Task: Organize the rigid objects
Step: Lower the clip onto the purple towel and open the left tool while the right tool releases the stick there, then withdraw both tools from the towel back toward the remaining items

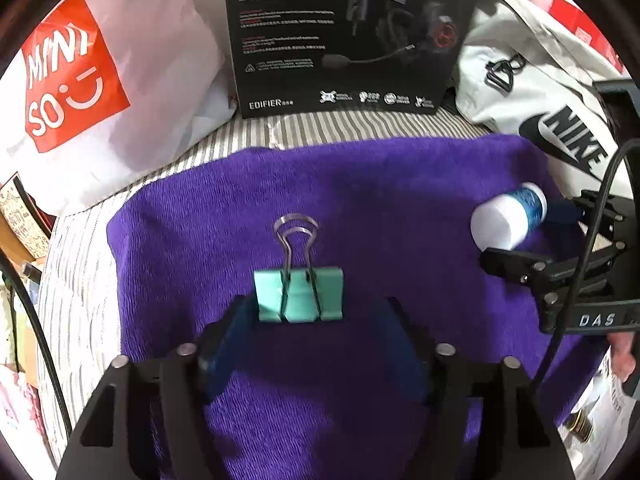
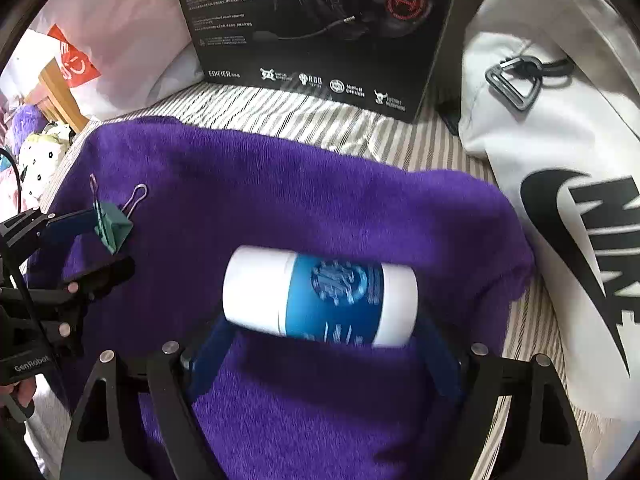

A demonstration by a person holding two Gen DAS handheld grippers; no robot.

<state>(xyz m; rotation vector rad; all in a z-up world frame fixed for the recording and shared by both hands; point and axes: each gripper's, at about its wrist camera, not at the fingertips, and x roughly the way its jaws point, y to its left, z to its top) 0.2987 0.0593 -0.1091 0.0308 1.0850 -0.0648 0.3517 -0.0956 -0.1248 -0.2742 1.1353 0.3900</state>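
Note:
A teal binder clip (image 1: pixel 299 294) with clear wire handles is held between the blue pads of my left gripper (image 1: pixel 310 312), above the purple towel (image 1: pixel 360 184). In the right wrist view the clip (image 2: pixel 114 226) sits at the left in that gripper. A white bottle with a blue label (image 2: pixel 320 298) lies crosswise between the fingers of my right gripper (image 2: pixel 324 332), which is shut on its two ends. The bottle (image 1: pixel 508 216) also shows in the left wrist view at the right, held above the towel.
A black EDIFIER headset box (image 1: pixel 344 36) stands at the back on the striped sheet (image 1: pixel 360 124). A white MINISO bag (image 1: pixel 80 80) is back left. A white NIKE bag (image 2: pixel 560 184) lies at the right. Cables hang by both grippers.

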